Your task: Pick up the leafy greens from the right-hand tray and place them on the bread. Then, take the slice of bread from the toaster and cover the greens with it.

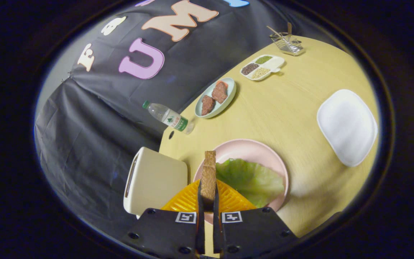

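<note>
- The brown slice of bread (208, 176) stands on edge between my two fingers, its upper end reaching out ahead of them over the rim of the round pale pink plate (264, 151).
- The crinkled green lettuce leaf (252, 180) lies on that pink plate, just ahead of my fingers and a little to one side of the slice.
- My claw (208, 212) is narrowed to a slim gap, and both fingers press on the flat faces of the bread, so I hold it.
- The cream-coloured boxy toaster (155, 183) sits beside the plate, close to my fingers on the other side from the lettuce.
- An orange ribbed plastic piece (187, 201) shows just behind the slice, right at my fingers.
- Everything rests on a round light yellow wooden table (282, 115).
- Beyond the plate are a pale green oval dish (230, 99) with two brown meat pieces, a clear plastic water bottle (167, 117), a white divided tray of grains (262, 67), a small wire basket (286, 42), and an empty white rounded tray (347, 126).
- Black cloth (95, 118) forms the booth wall behind the table.
</note>
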A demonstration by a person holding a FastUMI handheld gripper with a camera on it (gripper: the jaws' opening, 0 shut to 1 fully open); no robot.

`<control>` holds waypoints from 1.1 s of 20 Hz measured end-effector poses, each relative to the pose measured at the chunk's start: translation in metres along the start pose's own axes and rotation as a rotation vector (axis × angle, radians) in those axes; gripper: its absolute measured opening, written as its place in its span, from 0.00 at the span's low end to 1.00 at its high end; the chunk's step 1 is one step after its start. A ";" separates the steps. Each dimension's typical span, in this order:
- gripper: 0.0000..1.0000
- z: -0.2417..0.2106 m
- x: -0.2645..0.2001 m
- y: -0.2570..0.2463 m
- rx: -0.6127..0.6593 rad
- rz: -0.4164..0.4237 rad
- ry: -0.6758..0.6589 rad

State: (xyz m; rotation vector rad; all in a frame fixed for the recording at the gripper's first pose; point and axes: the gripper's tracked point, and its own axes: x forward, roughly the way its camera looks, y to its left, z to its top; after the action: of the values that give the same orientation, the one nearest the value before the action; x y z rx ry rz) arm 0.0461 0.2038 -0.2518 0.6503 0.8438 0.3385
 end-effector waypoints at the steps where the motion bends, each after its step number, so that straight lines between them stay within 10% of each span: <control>1: 0.12 -0.002 0.002 -0.004 -0.008 -0.013 0.002; 5: 0.21 -0.001 -0.001 -0.015 -0.046 -0.056 -0.007; 13: 0.98 0.003 -0.021 -0.036 -0.174 -0.156 -0.040; 22: 1.00 0.057 -0.080 -0.027 -0.390 -0.207 -0.223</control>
State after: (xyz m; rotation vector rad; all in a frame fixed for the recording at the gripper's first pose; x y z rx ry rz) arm 0.0411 0.1191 -0.1947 0.2292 0.6016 0.2284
